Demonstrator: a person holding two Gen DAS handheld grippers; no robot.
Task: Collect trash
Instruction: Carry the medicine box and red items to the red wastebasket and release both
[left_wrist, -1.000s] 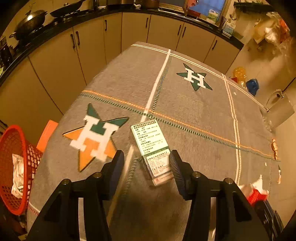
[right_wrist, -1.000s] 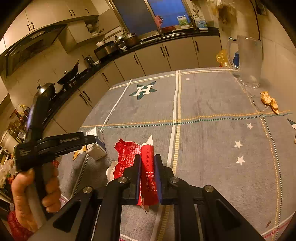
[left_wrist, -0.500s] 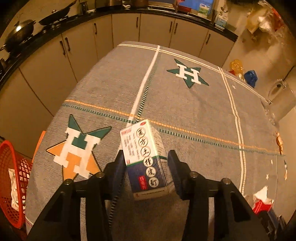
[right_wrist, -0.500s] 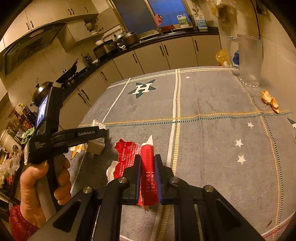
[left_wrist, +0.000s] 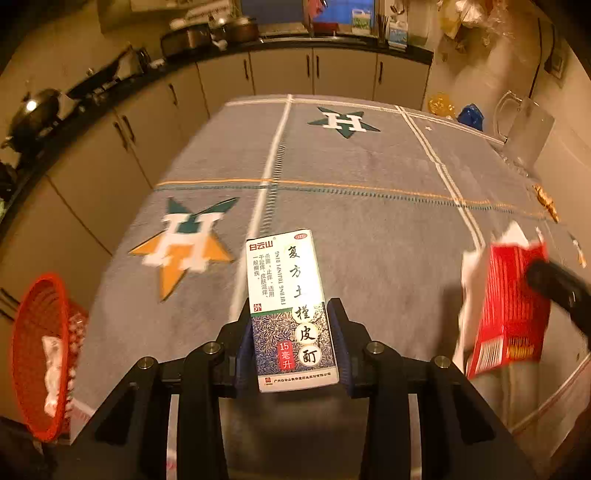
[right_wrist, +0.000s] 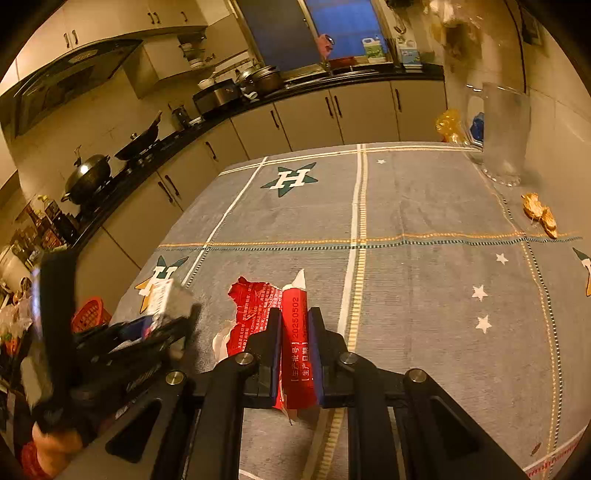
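- Left wrist view: your left gripper (left_wrist: 293, 343) has just been closing, and its blue-padded jaws now press both long sides of the white and blue cardboard medicine box (left_wrist: 290, 306) — the box is gripped, printed face up, its far end sticking out past the fingertips.
- The box is over the near part of the grey star-patterned tablecloth (left_wrist: 369, 221); you cannot tell from this view whether its underside touches the cloth.
- The red plastic mesh basket (left_wrist: 33, 354) sits off the table's left edge, below the cloth, with something pale and crumpled inside.
- At the right edge, the torn red carton wrapper (left_wrist: 509, 314) shows — blurred, with a dark finger of the other gripper against it.
- Right wrist view: your right gripper (right_wrist: 295, 354) is clamped on the folded red strip of the torn red carton wrapper (right_wrist: 291, 332); the ragged red and white part spreads to the left of the jaws, over the cloth.
- The left gripper (right_wrist: 147, 339) is blurred at the left, box (right_wrist: 162, 299) between its fingers, a hand (right_wrist: 51, 443) on its handle.
- A clear plastic jug (right_wrist: 502, 133) stands at the far right corner; orange-brown scraps (right_wrist: 539, 214) lie near it on the cloth.
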